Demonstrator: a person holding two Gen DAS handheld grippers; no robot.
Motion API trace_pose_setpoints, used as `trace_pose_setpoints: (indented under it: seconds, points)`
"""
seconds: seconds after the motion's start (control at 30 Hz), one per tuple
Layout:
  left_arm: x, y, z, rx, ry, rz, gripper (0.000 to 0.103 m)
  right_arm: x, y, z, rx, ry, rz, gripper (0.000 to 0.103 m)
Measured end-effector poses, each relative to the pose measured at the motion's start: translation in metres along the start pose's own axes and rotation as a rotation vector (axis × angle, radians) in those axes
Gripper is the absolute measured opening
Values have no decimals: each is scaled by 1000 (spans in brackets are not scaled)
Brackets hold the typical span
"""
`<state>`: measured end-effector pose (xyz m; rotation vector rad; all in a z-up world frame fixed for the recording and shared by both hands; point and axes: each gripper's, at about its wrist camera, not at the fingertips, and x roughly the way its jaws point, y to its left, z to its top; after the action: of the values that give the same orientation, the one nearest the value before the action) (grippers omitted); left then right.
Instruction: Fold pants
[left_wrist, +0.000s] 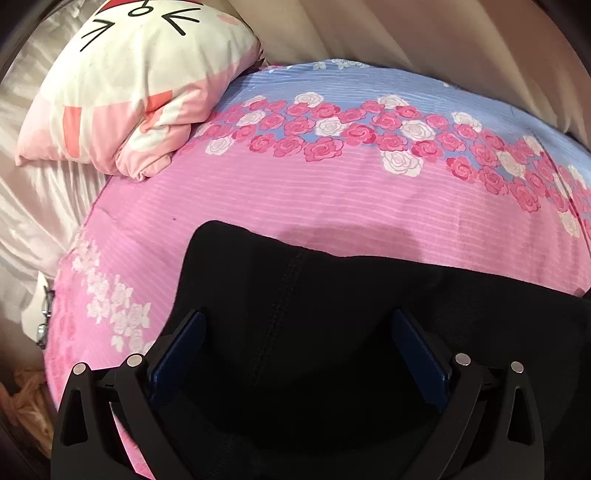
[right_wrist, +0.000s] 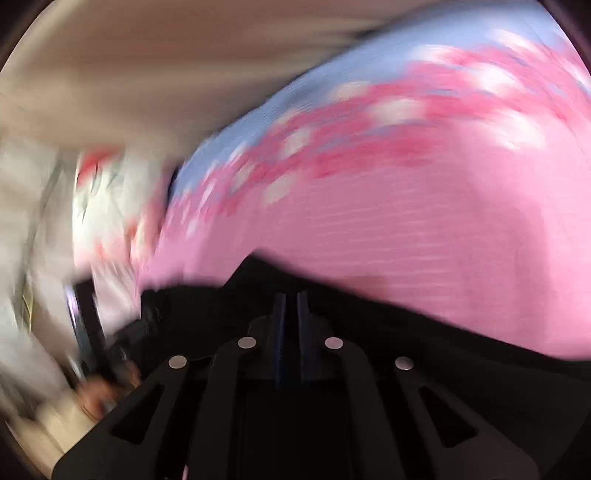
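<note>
Black pants (left_wrist: 314, 295) lie on a pink and blue floral bedspread (left_wrist: 295, 192). In the left wrist view my left gripper (left_wrist: 297, 325) is open, its blue-padded fingers (left_wrist: 177, 354) spread wide just above the pants, a seam running between them. In the right wrist view, which is blurred by motion, my right gripper (right_wrist: 292, 299) is shut, its fingers almost together over the black pants (right_wrist: 406, 332). Whether cloth is pinched between them I cannot tell. The bedspread (right_wrist: 406, 206) fills the view beyond.
A white and pink cartoon-cat pillow (left_wrist: 129, 85) lies at the bedspread's far left corner. Beige fabric (left_wrist: 424, 40) rises behind the bed. Pale satin sheet (left_wrist: 40, 192) lies at the left. A pair of glasses (left_wrist: 45, 317) sits by the bed's left edge.
</note>
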<state>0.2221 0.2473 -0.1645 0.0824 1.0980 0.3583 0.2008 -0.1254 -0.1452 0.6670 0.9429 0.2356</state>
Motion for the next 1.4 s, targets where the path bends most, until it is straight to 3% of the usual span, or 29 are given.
trace_pose_setpoints:
  seconds: [0.07, 0.1, 0.2, 0.3, 0.33, 0.37, 0.4, 0.43, 0.53, 0.6, 0.67, 0.77, 0.83, 0.93, 1.1, 1.2, 1.23, 1.27, 1.3, 1.33, 1.4]
  points:
    - [-19, -4, 3, 12, -28, 49, 94, -33, 8, -12, -98, -3, 37, 12]
    - [-34, -7, 3, 17, -63, 29, 95, -46, 6, -23, -148, 39, 17, 12]
    - [-72, -32, -8, 46, -104, -95, 97, -94, -39, -51, -184, 74, -132, 13]
    - [-96, -80, -30, 136, -71, -175, 97, -175, -96, -65, -94, -4, -298, 14]
    - [-106, -103, -42, 180, -60, -208, 97, -206, -113, -66, -91, -24, -377, 22]
    - [-112, -119, -49, 210, -52, -226, 97, -226, -125, -67, -85, -42, -444, 37]
    - [-118, -135, -58, 241, -44, -241, 97, -248, -136, -67, -74, -69, -529, 69]
    - [-125, -157, -69, 286, -31, -268, 97, -276, -146, -68, -74, -128, -618, 82]
    - [-140, -204, -93, 390, -5, -295, 97, -331, -183, -65, -47, -204, -680, 78]
    - [-151, -224, -106, 440, -11, -308, 97, -343, -206, -63, -24, -202, -674, 69]
    - [-161, -242, -117, 484, -16, -314, 97, -347, -231, -59, -35, -173, -698, 67]
    - [-172, -262, -127, 530, -18, -309, 97, -350, -261, -61, -37, -129, -633, 47]
    - [-180, -271, -134, 550, -21, -295, 97, -350, -281, -61, -73, -74, -612, 20]
    - [-189, -276, -140, 555, -28, -278, 97, -361, -298, -60, -97, -67, -575, 7]
    - [-193, -275, -142, 530, -30, -243, 97, -388, -264, -32, -227, -206, -573, 7]
    - [-191, -274, -143, 512, -27, -227, 97, -338, -305, -32, -224, 1, -628, 10]
    - [-188, -276, -144, 513, -16, -216, 97, -344, -305, -32, -241, -98, -619, 21]
    - [-187, -277, -146, 515, -12, -208, 97, -345, -307, -28, -196, -79, -634, 27]
    - [-185, -278, -147, 517, -10, -195, 97, -349, -304, -27, -167, -101, -626, 27]
    - [-186, -278, -148, 516, -13, -188, 97, -362, -286, -31, -175, -190, -603, 27]
    - [-187, -277, -149, 506, -15, -195, 97, -366, -268, -34, -185, -218, -533, 28]
